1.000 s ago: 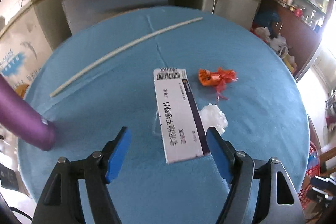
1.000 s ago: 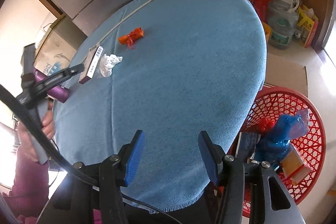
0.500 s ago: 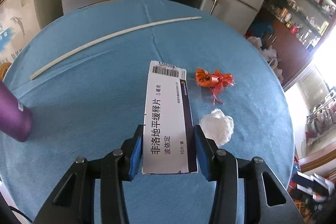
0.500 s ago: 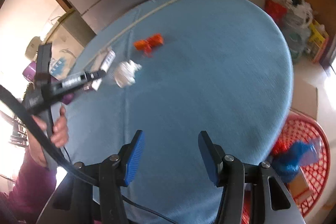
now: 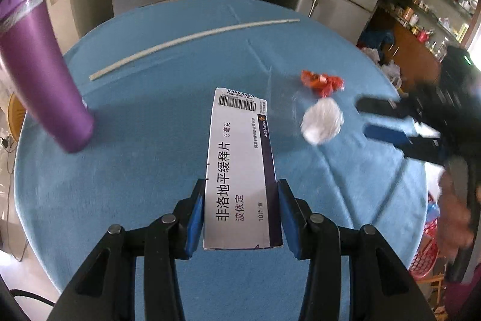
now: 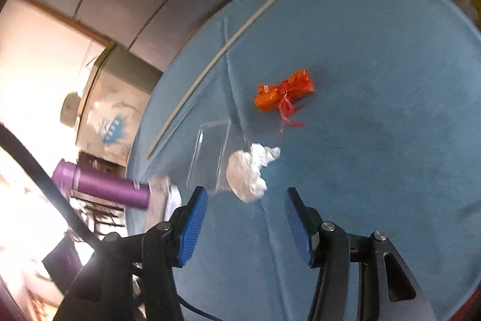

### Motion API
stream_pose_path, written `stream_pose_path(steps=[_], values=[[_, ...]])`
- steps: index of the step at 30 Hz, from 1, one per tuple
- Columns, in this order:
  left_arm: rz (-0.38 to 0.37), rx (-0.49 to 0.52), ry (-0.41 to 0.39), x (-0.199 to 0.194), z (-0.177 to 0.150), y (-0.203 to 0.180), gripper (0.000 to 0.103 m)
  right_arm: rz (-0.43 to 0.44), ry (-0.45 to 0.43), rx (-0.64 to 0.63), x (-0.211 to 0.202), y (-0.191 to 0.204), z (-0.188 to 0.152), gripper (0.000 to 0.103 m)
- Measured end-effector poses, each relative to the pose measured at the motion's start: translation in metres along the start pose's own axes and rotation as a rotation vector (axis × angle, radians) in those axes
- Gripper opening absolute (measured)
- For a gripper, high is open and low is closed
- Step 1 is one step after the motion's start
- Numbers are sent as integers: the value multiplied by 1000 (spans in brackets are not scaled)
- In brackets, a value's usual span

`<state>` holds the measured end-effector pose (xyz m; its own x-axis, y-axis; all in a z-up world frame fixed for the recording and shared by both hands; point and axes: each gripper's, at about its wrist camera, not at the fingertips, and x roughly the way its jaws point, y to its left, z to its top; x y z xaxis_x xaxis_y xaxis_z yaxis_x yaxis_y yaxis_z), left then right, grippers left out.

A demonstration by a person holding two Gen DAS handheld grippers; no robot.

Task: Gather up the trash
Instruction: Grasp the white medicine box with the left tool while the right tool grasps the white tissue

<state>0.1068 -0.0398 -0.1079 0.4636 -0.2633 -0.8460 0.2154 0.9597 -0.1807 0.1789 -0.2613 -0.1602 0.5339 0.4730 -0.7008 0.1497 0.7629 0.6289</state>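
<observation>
Left gripper [image 5: 239, 212] clamped on medicine box [image 5: 240, 167], held above blue tablecloth [image 5: 144, 122]. Right gripper [image 6: 245, 223] spread wide, nothing between its pads. Relative to box: white tissue wad [image 5: 322, 120] right, orange wrapper [image 5: 321, 81] beyond wad, purple bottle [image 5: 39, 71] left.

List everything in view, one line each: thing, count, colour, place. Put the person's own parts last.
medicine box: 1, white with dark stripe, gripped in the left tongs
tissue wad: 1, white, on the cloth ahead of the right tongs
orange wrapper: 1, orange-red, beyond the tissue wad
clear plastic tray: 1, transparent, beside the tissue wad
thin stick: 1, off-white, far side of the table
purple bottle: 1, purple, table's left edge
table: 1, blue cloth, round
left tongs: 1, black with blue pads, shut on the box
right tongs: 1, black with blue pads, open
</observation>
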Motion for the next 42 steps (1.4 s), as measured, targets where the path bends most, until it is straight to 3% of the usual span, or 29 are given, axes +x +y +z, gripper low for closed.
stream_pose_path(steps=[6, 9, 10, 15, 19, 22, 24, 26, 31, 32, 33, 36, 38, 39, 42], values=[[-43, -19, 30, 9, -7, 7, 49, -16, 25, 81, 34, -1, 10, 56], [-64, -33, 34, 11, -6, 12, 64, -50, 33, 77, 48, 1, 12, 54], [-72, -37, 36, 11, -5, 13, 64, -32, 27, 83, 50, 1, 13, 53], [-98, -33, 65, 21, 1, 13, 68, -72, -13, 24, 43, 6, 14, 34], [-75, -28, 77, 38, 7, 6, 68, -59, -37, -1, 29, 3, 7, 31], [-60, -29, 81, 49, 11, 3, 61, -66, -57, -17, 16, -1, 2, 31], [-40, -24, 68, 51, 11, 3, 45, -68, -58, -14, 8, -9, 0, 31], [-41, -28, 70, 52, 11, 3, 45, -30, -30, 5, 4, -15, 0, 31], [-39, -33, 54, 43, 5, 4, 45, 50, -3, 54, 1, -22, 1, 39], [-41, -36, 52, 40, 6, 2, 45, 60, 0, 63, 3, -22, 3, 48], [-44, -38, 47, 37, 5, 2, 45, 63, -2, 75, 7, -21, 5, 68], [-35, -25, 17, 24, 5, 1, 45, 82, -33, 86, 12, -18, 8, 72], [-34, -19, 2, 17, 5, 1, 45, 14, -35, 72, 20, -13, 10, 65], [-38, -20, -5, 13, 4, 2, 45, -11, -20, 69, 27, -11, 11, 51], [-47, -23, -21, 1, 1, 7, 45, -28, 12, 78, 45, -7, 12, 43]])
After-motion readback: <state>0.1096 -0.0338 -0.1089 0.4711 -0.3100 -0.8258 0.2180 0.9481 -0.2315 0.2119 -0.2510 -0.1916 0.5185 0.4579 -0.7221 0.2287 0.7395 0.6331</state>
